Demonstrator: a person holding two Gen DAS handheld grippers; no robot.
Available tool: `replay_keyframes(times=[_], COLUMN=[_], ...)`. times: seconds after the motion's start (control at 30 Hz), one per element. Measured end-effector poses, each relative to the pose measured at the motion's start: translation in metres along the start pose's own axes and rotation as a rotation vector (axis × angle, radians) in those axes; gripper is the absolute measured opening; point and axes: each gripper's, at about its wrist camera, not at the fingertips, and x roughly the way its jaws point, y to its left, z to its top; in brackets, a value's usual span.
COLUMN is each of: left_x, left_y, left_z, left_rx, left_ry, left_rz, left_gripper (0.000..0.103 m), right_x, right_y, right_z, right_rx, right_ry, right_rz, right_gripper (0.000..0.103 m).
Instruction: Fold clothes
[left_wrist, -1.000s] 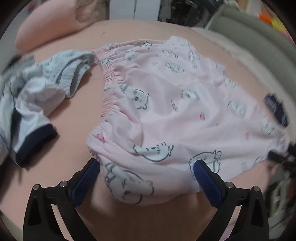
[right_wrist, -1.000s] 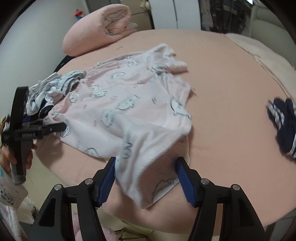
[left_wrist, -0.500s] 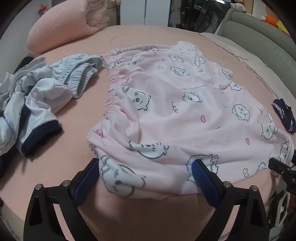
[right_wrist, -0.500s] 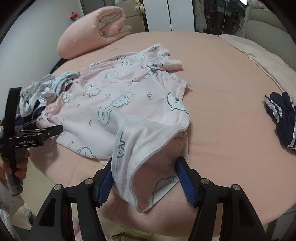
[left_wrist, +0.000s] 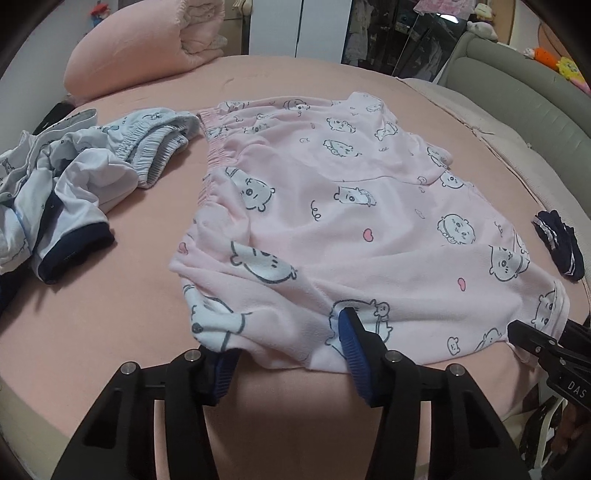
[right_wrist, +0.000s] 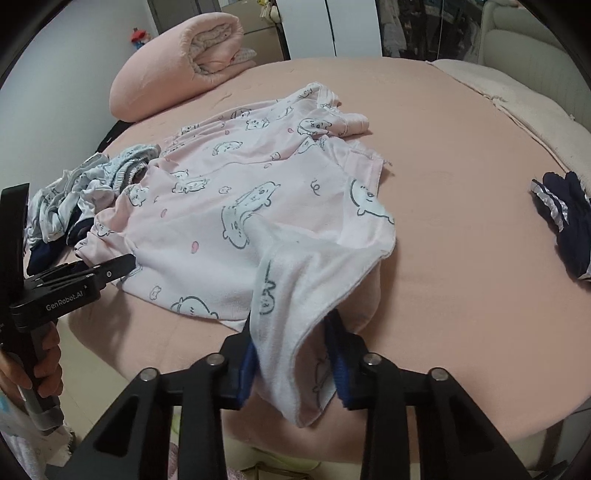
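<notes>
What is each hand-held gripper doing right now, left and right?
Left hand-held gripper: closing on the near edge of the pink pajama garment, fabric between its fingers.
Right hand-held gripper: holding a lifted corner of the same garment.

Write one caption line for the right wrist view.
Right gripper closing on pink pyjama hem on pink bed.
</notes>
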Motion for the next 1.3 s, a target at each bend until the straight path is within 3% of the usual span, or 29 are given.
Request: replay_keyframes(times=[0.1,0.17,0.23,0.27,0.33,0.43,0.5,0.63,0.7,0.87,0.97,1.17,1.3], left_x=[0.003,0.004,0.006,0.008,0.011,0.008,0.005,-0.002,-0.005,-0.012,-0.016,-0.021,-0.027], left_y=[-0.003,-0.005,-0.007,-0.011,-0.018,-0.008,-0.008,-0.001,0.006,0.019,0.028,0.030,0.027], left_z=[0.000,0.000,0.000,0.001,0.004,0.004,0.004,0.004,0.006,0.006,0.007,0.016,0.032], left_rx=[0.006,0.010,0.014,0.021,0.032,-0.008,-0.012,-0.064,-0.111,-0.149,-0.183,-0.191,-0.176], left_ry=[-0.001,-0.001,-0.001,0.010,0.030,0.019,0.011,0.005,0.006,0.001,0.006,0.007,-0.024], left_rz=[-0.023,-0.038,-0.050,-0.031,0.006,-0.042,-0.030,-0.009,0.001,0.020,0.038,0.043,0.061], left_gripper=[0.061,0.090,0.103,0.103,0.103,0.103,0.103,0.084,0.071,0.035,0.018,0.008,0.007], right_x=[0.002,0.005,0.006,0.008,0.013,0.015,0.012,0.003,0.000,0.001,-0.002,-0.018,-0.020], right_y=[0.001,0.000,0.001,0.005,0.016,0.028,0.027,0.009,-0.004,-0.019,-0.020,-0.011,-0.006], right_z=[0.000,0.000,0.001,0.001,0.002,0.001,0.000,0.004,0.005,0.007,0.011,0.028,0.044], right_rx=[-0.005,-0.003,-0.010,-0.028,-0.085,-0.137,-0.122,-0.024,0.047,0.099,0.102,0.045,0.004], right_ry=[0.004,0.010,0.021,0.029,0.049,0.055,0.043,0.031,0.027,0.031,0.019,-0.049,-0.075], right_rz=[0.004,0.010,0.064,0.084,0.087,0.035,0.026,0.043,0.054,0.063,0.064,0.047,0.024], right_gripper=[0.035,0.040,0.059,0.073,0.085,0.087,0.083,0.060,0.041,0.020,0.013,0.010,0.009])
